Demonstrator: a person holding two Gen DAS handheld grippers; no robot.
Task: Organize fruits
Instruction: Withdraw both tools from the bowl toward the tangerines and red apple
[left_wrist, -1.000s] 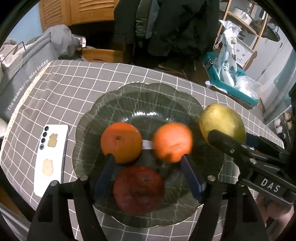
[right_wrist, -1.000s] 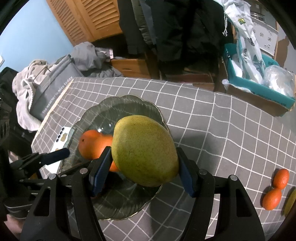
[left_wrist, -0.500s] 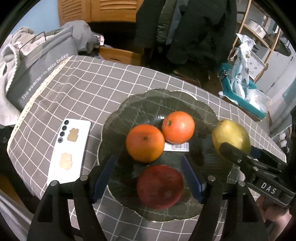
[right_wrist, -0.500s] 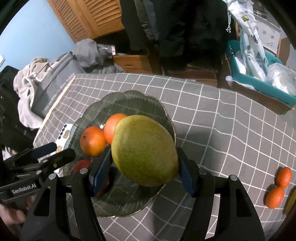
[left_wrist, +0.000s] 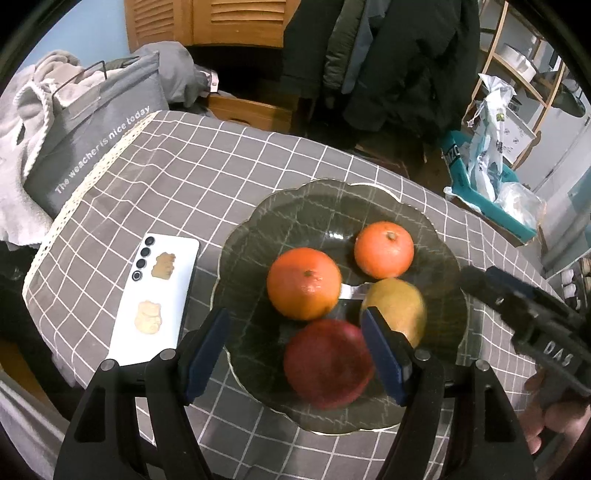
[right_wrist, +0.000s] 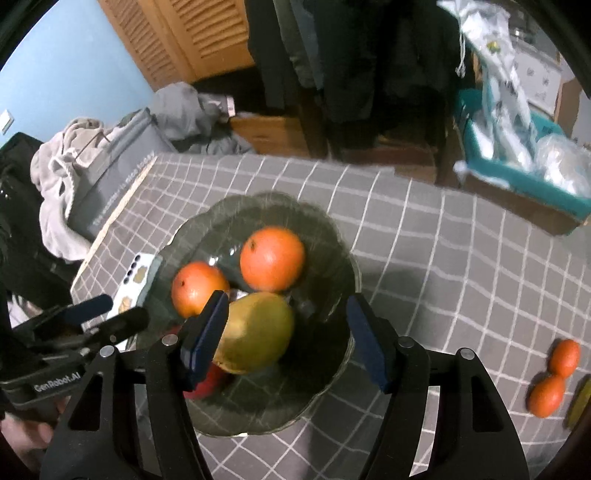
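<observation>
A dark glass plate (left_wrist: 325, 206) (right_wrist: 332, 373) on the checked tablecloth holds two oranges (left_wrist: 303, 283) (left_wrist: 384, 249), a red apple (left_wrist: 327, 363) and a yellow-green mango (left_wrist: 400, 304) (right_wrist: 256, 332). My right gripper (right_wrist: 286, 338) is open above the plate, the mango lying loose below its left finger. My left gripper (left_wrist: 295, 349) is open and empty above the near side of the plate. The right gripper also shows in the left wrist view (left_wrist: 524, 314).
A white phone (left_wrist: 155, 299) lies left of the plate. Two small oranges (right_wrist: 554, 376) lie on the cloth at the right. A grey bag (left_wrist: 92, 136) stands off the table's left edge. A teal box (right_wrist: 524, 177) sits beyond the far edge.
My right gripper opened and released the mango onto the plate beside the oranges. My left gripper drew back and left, away from the fruit.
</observation>
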